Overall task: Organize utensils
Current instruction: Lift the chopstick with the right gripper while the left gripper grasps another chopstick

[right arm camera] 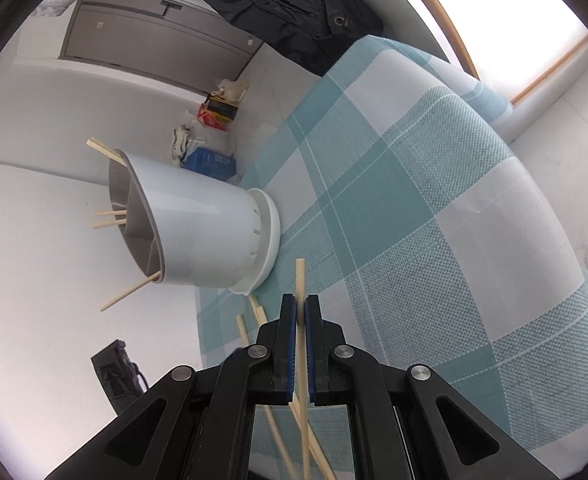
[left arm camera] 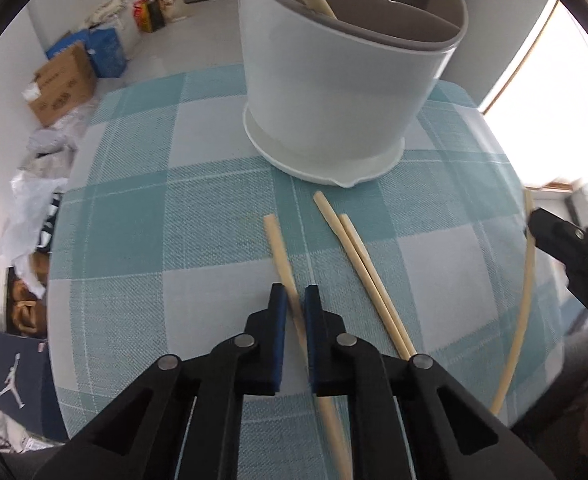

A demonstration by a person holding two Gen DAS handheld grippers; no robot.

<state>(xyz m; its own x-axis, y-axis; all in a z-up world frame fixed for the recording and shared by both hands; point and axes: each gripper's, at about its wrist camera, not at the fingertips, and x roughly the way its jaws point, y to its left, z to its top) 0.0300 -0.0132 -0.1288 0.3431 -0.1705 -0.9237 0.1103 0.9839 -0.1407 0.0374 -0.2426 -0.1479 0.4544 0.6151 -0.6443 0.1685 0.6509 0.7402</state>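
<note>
A white utensil holder (left arm camera: 334, 92) with a grey divided insert stands on the teal checked tablecloth (left arm camera: 141, 208), with chopsticks leaning in it. My left gripper (left arm camera: 296, 300) is shut on a pale chopstick (left arm camera: 277, 248) that runs slantwise between its blue pads, low over the cloth. Two loose chopsticks (left arm camera: 358, 256) lie side by side just right of it. My right gripper (right arm camera: 300, 304) is shut on another chopstick (right arm camera: 300, 276), held above the cloth in front of the holder (right arm camera: 205, 236). That gripper (left arm camera: 538, 220) and its chopstick (left arm camera: 528, 280) also show at the right edge of the left wrist view.
The table edge (left arm camera: 73, 184) drops off at the left to a floor with a cardboard box (left arm camera: 61, 88), blue bags and plastic bags. A dark bag (right arm camera: 285, 4) lies beyond the table's far end. A bright window (left arm camera: 554, 88) is on the right.
</note>
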